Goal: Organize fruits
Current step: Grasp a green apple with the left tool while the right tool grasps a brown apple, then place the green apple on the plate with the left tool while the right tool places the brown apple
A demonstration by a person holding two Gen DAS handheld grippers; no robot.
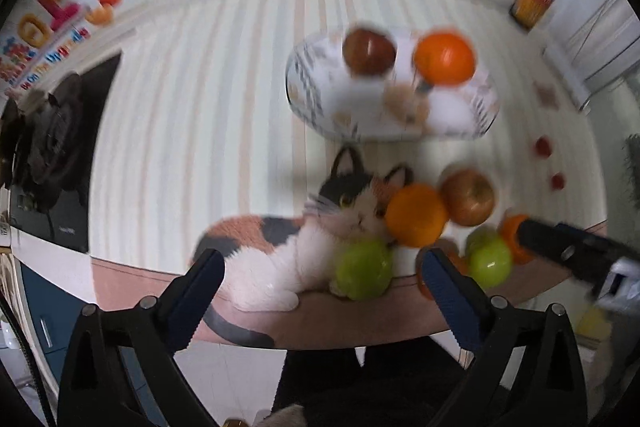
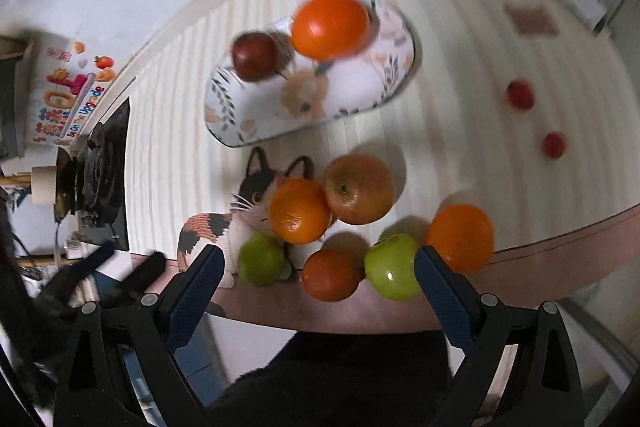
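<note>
**Both grippers wide over the fruit pile**

From your left wrist, your left gripper (image 1: 324,291) stands wide with nothing between its fingers, above a green apple (image 1: 363,269) lying against the cat-print mat (image 1: 256,239) on the striped counter (image 1: 192,131). Beyond, the plate (image 1: 316,103) carries a red apple (image 1: 369,51) and an orange (image 1: 445,58).

From your right wrist, your right gripper (image 2: 320,287) is also wide and empty, over a darker orange (image 2: 331,274) and a second green apple (image 2: 394,266) near the counter's edge.
</note>
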